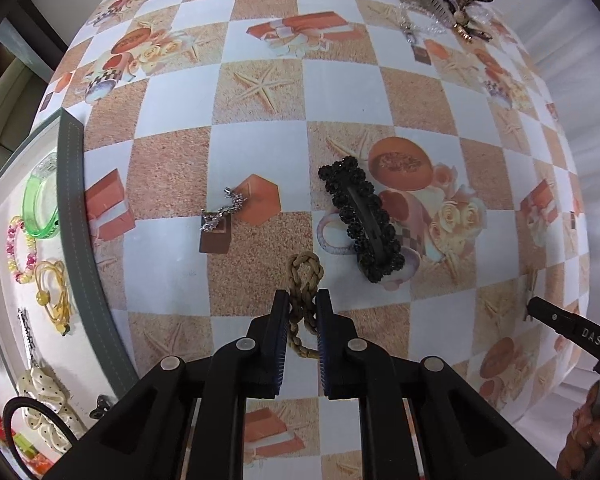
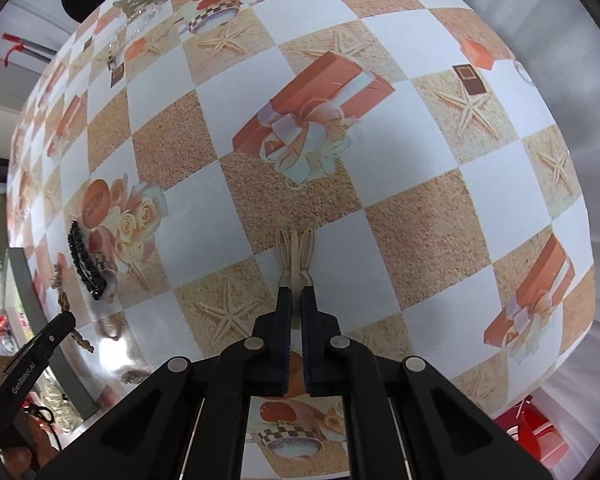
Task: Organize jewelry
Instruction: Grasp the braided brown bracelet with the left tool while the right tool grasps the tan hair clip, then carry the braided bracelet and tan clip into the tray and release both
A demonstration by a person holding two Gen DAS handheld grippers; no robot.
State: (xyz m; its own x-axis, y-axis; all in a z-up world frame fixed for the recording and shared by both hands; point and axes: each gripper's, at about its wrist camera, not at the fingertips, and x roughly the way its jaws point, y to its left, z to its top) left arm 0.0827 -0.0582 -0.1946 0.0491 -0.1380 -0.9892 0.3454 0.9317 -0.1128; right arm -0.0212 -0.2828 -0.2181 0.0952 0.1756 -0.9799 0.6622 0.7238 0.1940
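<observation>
My left gripper [image 1: 303, 300] is shut on a tan braided hair band [image 1: 305, 280], whose loop sticks out past the fingertips above the checkered tablecloth. My right gripper [image 2: 296, 292] is shut on a cream hair clip [image 2: 296, 250] that pokes forward from between its pads. On the cloth lie a black beaded hair clip [image 1: 362, 222] and a small silver sparkly piece [image 1: 222, 210]. At the left stands a grey-rimmed tray [image 1: 74, 208] holding a green bangle [image 1: 40, 200], a pink-and-yellow bead bracelet [image 1: 18, 250], yellow hair ties [image 1: 54, 294] and a polka-dot scrunchie [image 1: 46, 404].
A heap of more hair accessories [image 1: 448, 0] sits at the table's far right corner. The right gripper's finger [image 1: 560, 320] shows at the right edge of the left wrist view, and the left gripper [image 2: 40, 356] shows at the lower left of the right wrist view.
</observation>
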